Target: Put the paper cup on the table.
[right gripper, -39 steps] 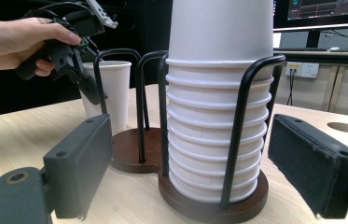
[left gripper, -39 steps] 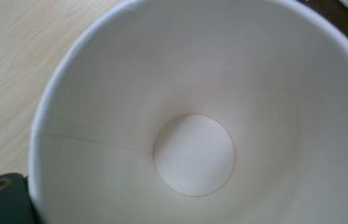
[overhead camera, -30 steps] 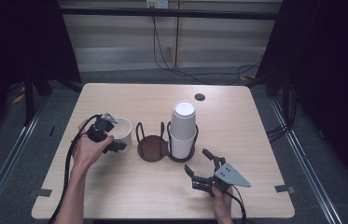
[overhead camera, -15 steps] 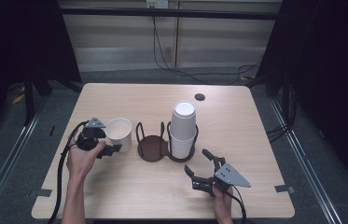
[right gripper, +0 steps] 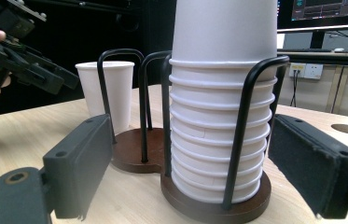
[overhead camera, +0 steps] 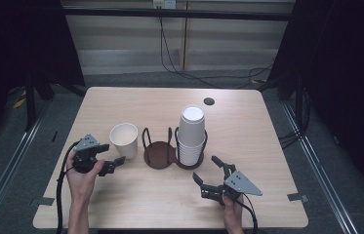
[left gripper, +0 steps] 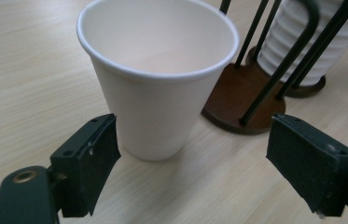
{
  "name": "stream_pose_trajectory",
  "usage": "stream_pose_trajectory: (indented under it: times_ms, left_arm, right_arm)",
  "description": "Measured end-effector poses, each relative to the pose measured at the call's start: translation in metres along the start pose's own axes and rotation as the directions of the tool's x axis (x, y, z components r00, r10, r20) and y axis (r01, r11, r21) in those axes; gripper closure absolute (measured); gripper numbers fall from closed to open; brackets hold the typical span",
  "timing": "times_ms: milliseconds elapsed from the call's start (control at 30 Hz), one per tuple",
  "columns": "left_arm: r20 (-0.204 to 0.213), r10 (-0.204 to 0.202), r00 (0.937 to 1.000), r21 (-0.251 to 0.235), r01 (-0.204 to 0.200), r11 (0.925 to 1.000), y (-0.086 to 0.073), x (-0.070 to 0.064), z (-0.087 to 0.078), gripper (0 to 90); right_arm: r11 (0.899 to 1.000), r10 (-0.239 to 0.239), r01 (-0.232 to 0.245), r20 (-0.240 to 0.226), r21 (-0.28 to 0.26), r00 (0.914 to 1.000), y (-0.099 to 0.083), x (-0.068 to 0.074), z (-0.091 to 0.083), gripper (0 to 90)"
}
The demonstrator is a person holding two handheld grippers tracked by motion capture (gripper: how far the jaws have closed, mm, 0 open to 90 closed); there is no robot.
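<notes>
We see a single white paper cup (overhead camera: 124,139) standing upright on the wooden table (overhead camera: 267,131), just left of a dark two-ring wire cup holder (overhead camera: 162,151). The holder's left ring is empty; its right ring carries a tall stack of white cups (overhead camera: 191,136). The left gripper (overhead camera: 112,157) sits just beside the lone cup, jaws spread, not touching it. The right gripper (overhead camera: 209,173) rests near the stack, jaws also spread wide.

A light wooden table (overhead camera: 135,105) at frame centre carries a paper cup (overhead camera: 124,140) and a cup holder (overhead camera: 160,155).
</notes>
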State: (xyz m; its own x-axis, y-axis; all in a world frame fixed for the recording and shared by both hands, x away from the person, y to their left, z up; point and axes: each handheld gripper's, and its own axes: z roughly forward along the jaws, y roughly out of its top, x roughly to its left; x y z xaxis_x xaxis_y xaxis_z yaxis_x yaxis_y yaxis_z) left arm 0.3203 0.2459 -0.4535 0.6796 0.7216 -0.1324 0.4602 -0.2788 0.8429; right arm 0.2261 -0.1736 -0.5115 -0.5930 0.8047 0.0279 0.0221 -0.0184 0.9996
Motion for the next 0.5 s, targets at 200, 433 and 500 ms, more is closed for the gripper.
stream_pose_trajectory:
  times_ms: [200,433,500]
  left_arm:
    - [0.017,-0.025,0.9995,-0.095,0.026,0.9952,-0.007,-0.014,-0.007,18.3]
    - [0.067,-0.038,0.9971,-0.184,0.049,0.9817,-0.019,-0.027,-0.011,18.2]
    - [0.069,0.006,0.9976,-0.203,0.008,0.9792,-0.018,-0.032,-0.012,18.2]
  right_arm:
    - [1.000,-0.001,0.001,0.001,-0.001,1.0000,0.000,0.000,0.000,14.0]
    - [1.000,-0.002,0.002,0.001,-0.001,1.0000,0.000,0.000,0.000,13.9]
    - [1.000,-0.001,0.001,0.001,-0.001,1.0000,0.000,0.000,0.000,13.9]
